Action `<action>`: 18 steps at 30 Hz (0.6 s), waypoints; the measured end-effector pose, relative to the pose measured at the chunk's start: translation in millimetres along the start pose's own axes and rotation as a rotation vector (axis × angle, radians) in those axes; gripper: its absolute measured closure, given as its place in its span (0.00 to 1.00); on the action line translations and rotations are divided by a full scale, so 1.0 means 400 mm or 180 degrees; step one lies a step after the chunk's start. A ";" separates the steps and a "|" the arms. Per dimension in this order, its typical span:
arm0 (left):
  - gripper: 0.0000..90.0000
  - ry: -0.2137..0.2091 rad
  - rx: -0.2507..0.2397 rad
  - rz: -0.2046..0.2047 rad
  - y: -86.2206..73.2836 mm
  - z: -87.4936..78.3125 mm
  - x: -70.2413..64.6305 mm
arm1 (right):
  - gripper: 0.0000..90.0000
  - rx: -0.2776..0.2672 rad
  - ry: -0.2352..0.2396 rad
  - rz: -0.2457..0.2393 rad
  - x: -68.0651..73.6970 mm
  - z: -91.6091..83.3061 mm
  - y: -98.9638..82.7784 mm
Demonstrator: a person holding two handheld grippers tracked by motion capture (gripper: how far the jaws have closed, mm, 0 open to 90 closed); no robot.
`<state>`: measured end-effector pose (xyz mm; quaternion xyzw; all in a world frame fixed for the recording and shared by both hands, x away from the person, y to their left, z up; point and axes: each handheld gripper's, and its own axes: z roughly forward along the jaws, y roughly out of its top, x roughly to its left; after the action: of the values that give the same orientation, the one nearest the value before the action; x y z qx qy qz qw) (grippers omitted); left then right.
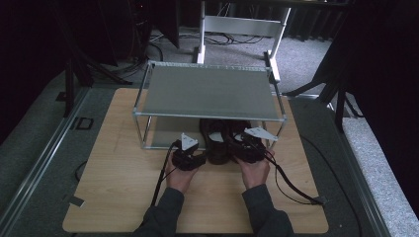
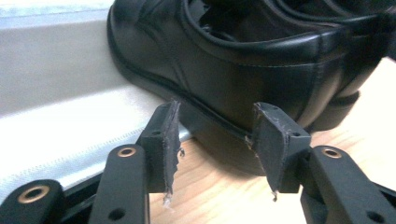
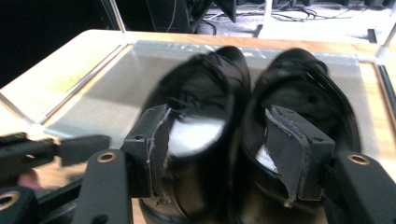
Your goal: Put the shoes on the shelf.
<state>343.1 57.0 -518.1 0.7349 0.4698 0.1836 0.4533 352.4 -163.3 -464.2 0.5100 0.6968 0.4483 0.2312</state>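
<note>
Two black leather shoes stand side by side, heels toward me, half under a metal rack, the left shoe [image 1: 216,144] close beside the right shoe [image 1: 236,140]. My left gripper [image 1: 201,157] sits at the left shoe's outer side. In the left gripper view my left gripper [image 2: 215,109] is open, with the heel flank of that shoe [image 2: 243,65] just beyond its tips and nothing pressed. My right gripper [image 1: 247,148] is behind the heels. In the right gripper view my right gripper [image 3: 218,112] is open, framing the left shoe [image 3: 205,88] and the right shoe [image 3: 303,88], both blurred.
The rack's top shelf [image 1: 207,91] covers the shoes' toes, and its corner posts [image 1: 146,131] flank them. The shoes rest partly on the rack's grey bottom plate [image 3: 107,98]. Wooden tabletop [image 1: 113,168] spreads around. Cables [image 1: 291,185] trail from both grippers toward me.
</note>
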 end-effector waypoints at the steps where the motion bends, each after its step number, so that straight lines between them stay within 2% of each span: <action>1: 0.56 -0.0024 -0.0003 -0.0010 -0.002 -0.003 -0.002 | 0.43 0.0000 0.0000 0.0000 0.000 0.000 0.000; 3: 0.51 -0.0075 0.0008 0.0031 -0.003 -0.009 -0.008 | 0.43 0.0034 0.0011 -0.0055 -0.012 -0.005 -0.010; 4: 0.50 -0.0112 0.0031 0.0117 -0.005 -0.012 -0.021 | 0.43 -0.0006 0.0021 -0.0152 -0.023 -0.016 -0.020; 6: 0.48 -0.0139 0.0055 0.0165 -0.007 -0.011 -0.033 | 0.42 -0.0059 0.0048 -0.0164 -0.034 -0.032 -0.028; 9: 0.44 -0.0146 0.0101 0.0225 -0.010 -0.005 -0.047 | 0.41 -0.0052 0.0033 -0.0169 -0.044 -0.045 -0.035; 10: 0.42 -0.0108 0.0135 0.0292 -0.013 0.000 -0.059 | 0.41 -0.0027 0.0018 -0.0229 -0.054 -0.055 -0.046; 11: 0.40 -0.0108 0.0135 0.0292 -0.013 0.000 -0.059 | 0.41 -0.0027 0.0018 -0.0229 -0.054 -0.055 -0.046; 12: 0.38 -0.0069 0.0175 0.0323 -0.014 0.010 -0.067 | 0.40 0.0028 -0.0027 -0.0304 -0.065 -0.060 -0.062; 13: 0.35 -0.0069 0.0175 0.0323 -0.014 0.010 -0.067 | 0.40 0.0028 -0.0027 -0.0304 -0.065 -0.060 -0.062; 14: 0.32 -0.0049 0.0243 0.0325 -0.012 0.023 -0.071 | 0.40 0.0106 -0.0043 -0.0305 -0.080 -0.058 -0.079; 17: 0.29 -0.0009 0.0275 0.0330 -0.008 0.036 -0.073 | 0.40 0.0175 -0.0059 -0.0273 -0.095 -0.049 -0.095; 18: 0.29 -0.0027 0.0310 0.0306 -0.004 0.049 -0.073 | 0.40 0.0250 -0.0038 -0.0247 -0.104 -0.036 -0.106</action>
<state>341.7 22.5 -525.2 0.7786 0.4404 0.1790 0.4096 335.1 -210.6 -499.3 0.4939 0.7317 0.4082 0.2324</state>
